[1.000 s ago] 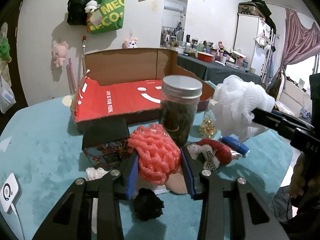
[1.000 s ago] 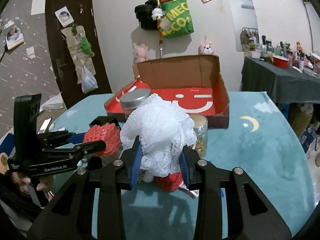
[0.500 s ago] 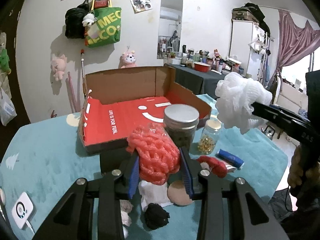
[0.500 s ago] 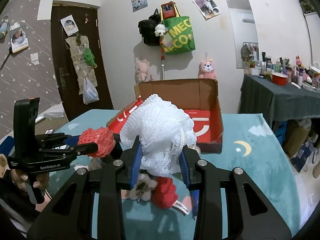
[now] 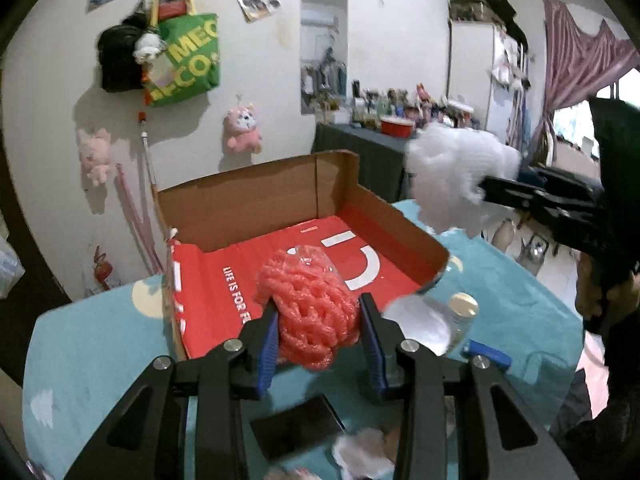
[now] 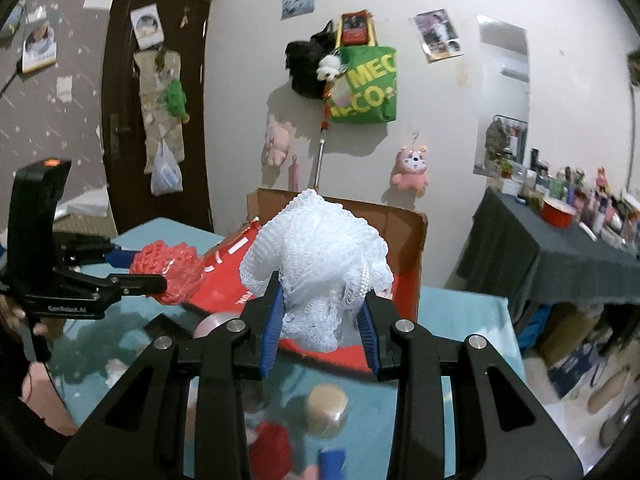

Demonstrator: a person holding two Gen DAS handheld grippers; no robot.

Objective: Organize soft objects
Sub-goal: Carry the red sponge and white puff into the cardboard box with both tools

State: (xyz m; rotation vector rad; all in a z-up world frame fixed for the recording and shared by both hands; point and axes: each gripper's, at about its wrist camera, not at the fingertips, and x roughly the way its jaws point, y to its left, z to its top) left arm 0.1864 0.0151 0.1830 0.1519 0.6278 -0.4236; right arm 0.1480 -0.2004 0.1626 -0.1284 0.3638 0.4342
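My left gripper (image 5: 318, 330) is shut on a coral-red foam net ball (image 5: 310, 304) and holds it above the front edge of an open cardboard box with a red floor (image 5: 224, 288). My right gripper (image 6: 320, 332) is shut on a white mesh bath puff (image 6: 320, 264), held in the air in front of the same box (image 6: 406, 280). The puff also shows at the right of the left wrist view (image 5: 452, 178). The red ball and left gripper show at the left of the right wrist view (image 6: 170, 266).
On the teal tablecloth (image 5: 88, 340) below are a large silver-lidded jar (image 5: 416, 322), a small gold-lidded jar (image 5: 462, 312), a blue tube (image 5: 486, 354), a black box (image 5: 296, 430), a white fluffy piece (image 5: 360, 452) and a red soft toy (image 6: 270, 446). A dark-covered side table (image 6: 560, 256) stands right.
Both grippers have risen and moved forward toward the box, each still gripping its soft object. The jars and table items have dropped low in both views.
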